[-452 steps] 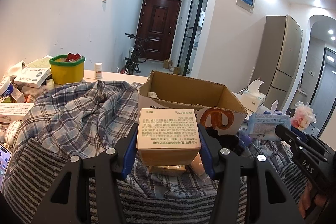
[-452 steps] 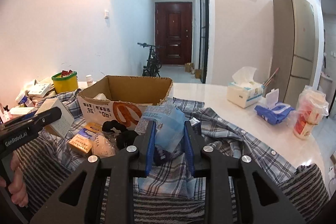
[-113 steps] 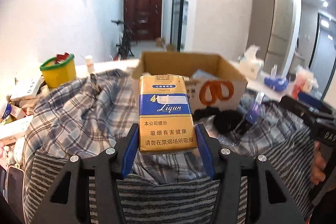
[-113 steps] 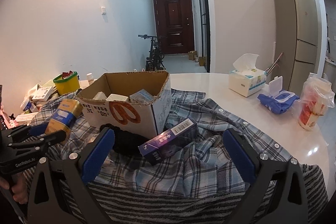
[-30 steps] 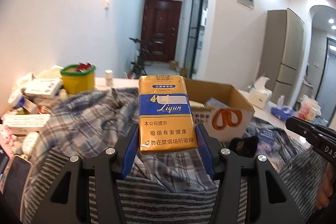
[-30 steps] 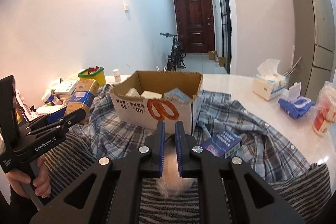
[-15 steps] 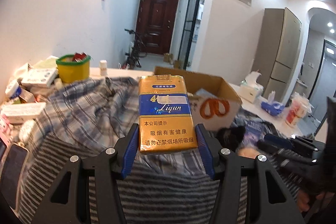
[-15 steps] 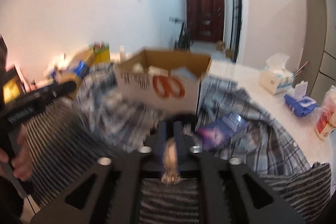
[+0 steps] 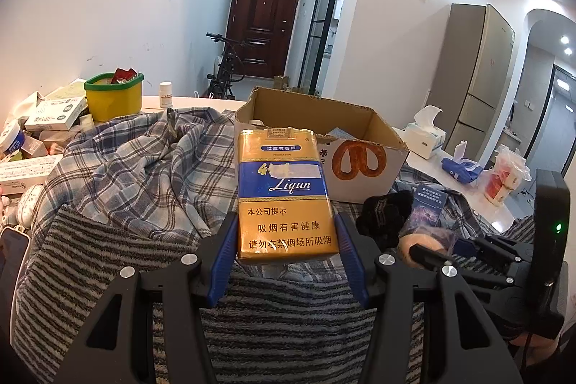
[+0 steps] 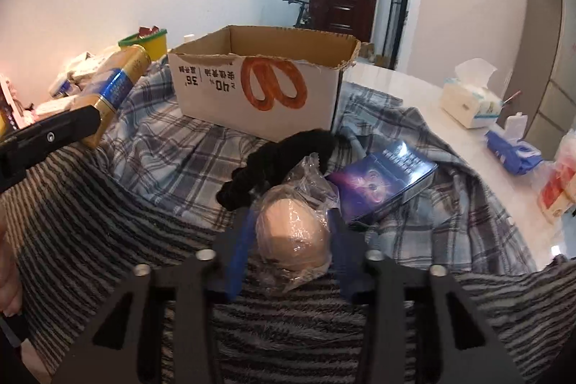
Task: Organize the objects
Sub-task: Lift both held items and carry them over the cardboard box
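Yellow tub [image 9: 113, 96] seen far left on table, beyond plaid shirt [image 9: 136, 168]. Gold-and-blue Liqun cigarette pack [image 9: 284, 193] clamped upright between blue pads of left gripper [image 9: 286, 240], held above striped cloth [image 9: 108, 261]. Open cardboard box [image 10: 259, 85] set behind on shirt. Black scrunchie [image 10: 273, 164] lying before box. Plastic-wrapped beige round item [image 10: 293, 236] lying between jaws of right gripper [image 10: 289, 240]; jaws just opened, pads slightly clear of it. Purple pack [image 10: 385, 179] beside it on shirt.
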`<state>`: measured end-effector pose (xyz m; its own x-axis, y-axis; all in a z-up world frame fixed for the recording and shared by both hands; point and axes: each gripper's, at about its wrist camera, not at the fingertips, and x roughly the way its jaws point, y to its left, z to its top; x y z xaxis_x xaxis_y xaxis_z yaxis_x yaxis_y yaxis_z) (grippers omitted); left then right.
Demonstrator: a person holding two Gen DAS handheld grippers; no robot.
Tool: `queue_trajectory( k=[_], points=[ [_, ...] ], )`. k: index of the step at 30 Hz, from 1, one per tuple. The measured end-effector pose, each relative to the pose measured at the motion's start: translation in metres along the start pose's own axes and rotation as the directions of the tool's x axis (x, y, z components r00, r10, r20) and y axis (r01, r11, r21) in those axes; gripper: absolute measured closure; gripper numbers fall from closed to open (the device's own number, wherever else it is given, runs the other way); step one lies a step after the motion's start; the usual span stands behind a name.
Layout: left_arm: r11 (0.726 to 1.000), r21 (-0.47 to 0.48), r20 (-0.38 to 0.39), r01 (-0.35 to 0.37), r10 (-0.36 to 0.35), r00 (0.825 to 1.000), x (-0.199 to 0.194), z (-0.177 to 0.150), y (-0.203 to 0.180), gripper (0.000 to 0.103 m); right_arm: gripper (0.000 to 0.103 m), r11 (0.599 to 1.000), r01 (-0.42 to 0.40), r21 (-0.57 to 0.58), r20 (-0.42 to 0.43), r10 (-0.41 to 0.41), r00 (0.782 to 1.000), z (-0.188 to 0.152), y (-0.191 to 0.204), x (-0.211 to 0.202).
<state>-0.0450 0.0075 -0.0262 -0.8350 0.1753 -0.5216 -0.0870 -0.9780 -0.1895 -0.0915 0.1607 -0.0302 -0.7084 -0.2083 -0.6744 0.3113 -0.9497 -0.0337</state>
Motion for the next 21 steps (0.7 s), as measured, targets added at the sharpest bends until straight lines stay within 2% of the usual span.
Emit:
queue_trajectory(
  k=[12,18,21],
  points=[
    [1.0,0.009,0.082,0.008,-0.009,0.997,-0.03,0.022,-0.004,0.047,0.071,0.999,0.015,0.032,0.178,-0.02,0.984,0.026,-0.013,-0.053],
    [0.999,0.037,0.15,0.0,-0.006,0.989,-0.051,0.041,-0.008,0.047,0.071,1.0,0.01,0.027,0.283,-0.017,0.959,0.046,-0.012,-0.084],
    [0.998,0.063,0.205,-0.005,-0.008,0.979,-0.062,0.06,-0.015,0.047,0.071,1.0,0.018,0.02,0.355,-0.023,0.934,0.061,-0.011,-0.101]
  ],
)
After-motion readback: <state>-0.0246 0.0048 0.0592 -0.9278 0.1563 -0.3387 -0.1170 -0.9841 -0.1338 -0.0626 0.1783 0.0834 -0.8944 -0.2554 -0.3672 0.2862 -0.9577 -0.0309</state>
